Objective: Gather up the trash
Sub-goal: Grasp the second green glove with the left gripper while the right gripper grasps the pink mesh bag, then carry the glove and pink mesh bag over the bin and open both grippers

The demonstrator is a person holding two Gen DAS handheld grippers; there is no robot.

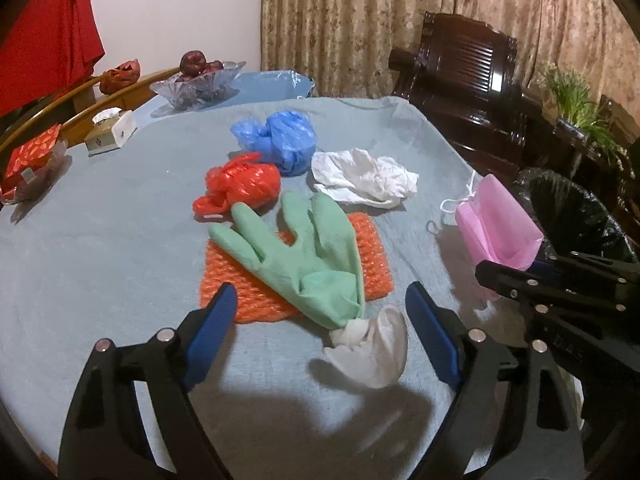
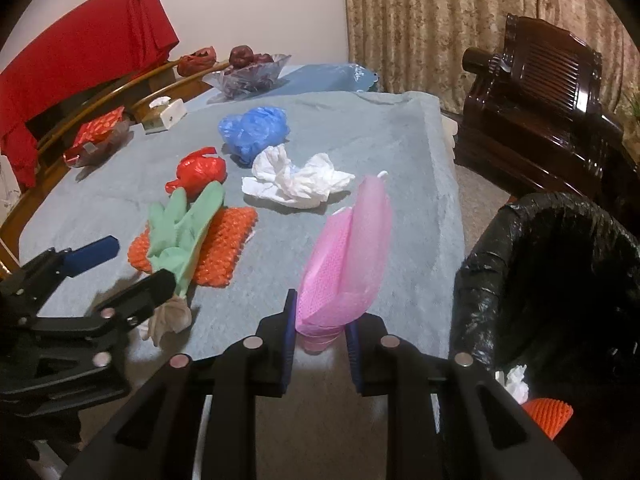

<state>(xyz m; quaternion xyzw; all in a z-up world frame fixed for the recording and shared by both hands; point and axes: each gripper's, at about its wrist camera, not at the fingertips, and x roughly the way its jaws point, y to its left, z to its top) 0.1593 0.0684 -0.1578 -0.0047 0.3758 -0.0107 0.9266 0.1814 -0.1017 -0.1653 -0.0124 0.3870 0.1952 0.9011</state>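
Gripping a pink mask point(image 2: 346, 256), right gripper point(image 2: 320, 344) beside black bin point(image 2: 500, 264); left gripper point(image 1: 316, 320) released, straddling green glove point(image 1: 296, 256) on orange pad point(image 1: 372, 256).

A plain white wall point(image 2: 256, 4) is standing behind the bench point(image 1: 100, 248), which is wearing a pale blue cloth. Patterned beige curtains point(image 1: 360, 20) are hanging to the right of the wall, reaching down to the floor. A dark carved wooden armchair point(image 2: 532, 120) is sitting before the curtains, gleaming under indoor light. A red cloth point(image 2: 80, 76) is draping at far left, and a green potted plant point(image 1: 576, 100) is showing beside the armchair.
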